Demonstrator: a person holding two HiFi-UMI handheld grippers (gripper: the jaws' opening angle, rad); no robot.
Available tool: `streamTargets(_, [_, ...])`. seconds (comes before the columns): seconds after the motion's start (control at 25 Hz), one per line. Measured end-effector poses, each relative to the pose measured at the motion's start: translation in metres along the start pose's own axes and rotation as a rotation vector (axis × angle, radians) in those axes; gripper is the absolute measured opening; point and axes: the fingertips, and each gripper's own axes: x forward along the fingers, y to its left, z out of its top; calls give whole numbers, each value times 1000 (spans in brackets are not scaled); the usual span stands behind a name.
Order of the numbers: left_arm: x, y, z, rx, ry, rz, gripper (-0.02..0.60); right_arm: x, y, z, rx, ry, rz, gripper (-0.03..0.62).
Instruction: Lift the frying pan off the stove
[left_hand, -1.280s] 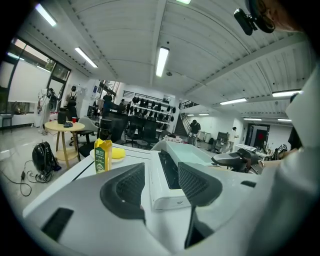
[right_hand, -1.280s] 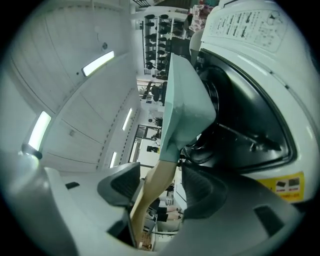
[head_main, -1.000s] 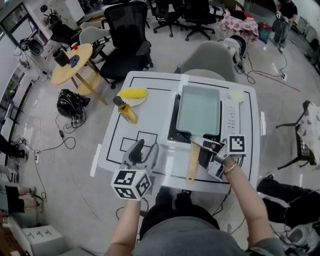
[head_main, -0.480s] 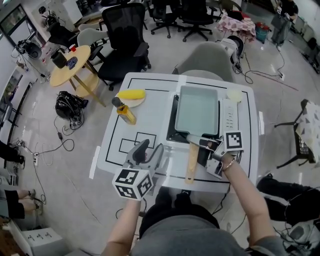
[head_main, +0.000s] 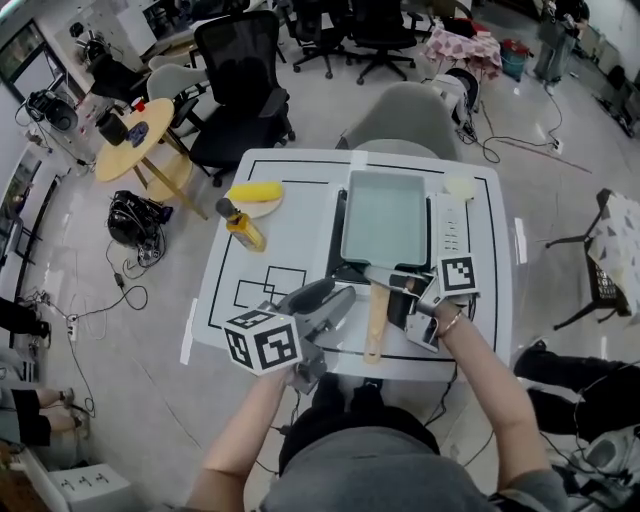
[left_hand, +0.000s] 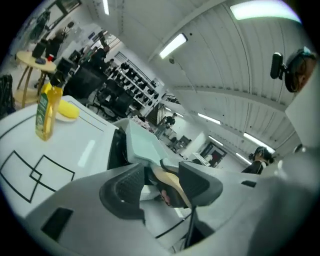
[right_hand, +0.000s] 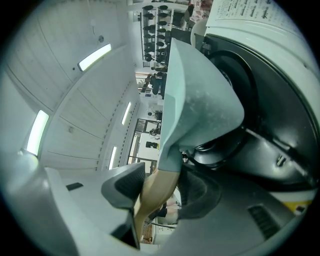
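Swinging round from 7 o'clock, the left gripper (head_main: 325, 298) now aims at the wooden handle (head_main: 375, 325). Its fingers (left_hand: 122, 187) stand wide apart and hold nothing, with the handle's end just beyond their gap. The fingers (right_hand: 125, 187) of the right gripper (head_main: 400, 292) are closed on the handle near the frying pan (head_main: 385, 215). The pan sits on the black stove (head_main: 341, 250), showing only its pale teal floor. Its handle points to 6 o'clock and stops short of the counter's (head_main: 290, 235) front edge. At 9 o'clock stand an oil bottle (head_main: 243, 230) of yellow liquid and a plate (head_main: 262, 207) bearing a corn cob (head_main: 253, 191), with bare counter between them and the stove.
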Motion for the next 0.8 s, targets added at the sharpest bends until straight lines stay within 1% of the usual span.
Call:
streamTargets(0.08, [10,-6,-7,-74,41,-55,206,0,-1,0,-2,4,-4,190])
streamTargets(0.16, [18,-9,-14,-143,73,-91,206,0,-1,1,-4,5,-4,190])
streamTargets(0.4, [31,-14,-30,-303,130,-148,206,-1,-1,0,1,2,-7,190])
streamTargets(0.64, [42,-25,-44,-431,197,-213,206,0,-1,0,-5,7,-11,190])
streamTargets(0.8, [50,-31,-51,-487,239,-251,206,1,-1,-1,-1,12,-13,190])
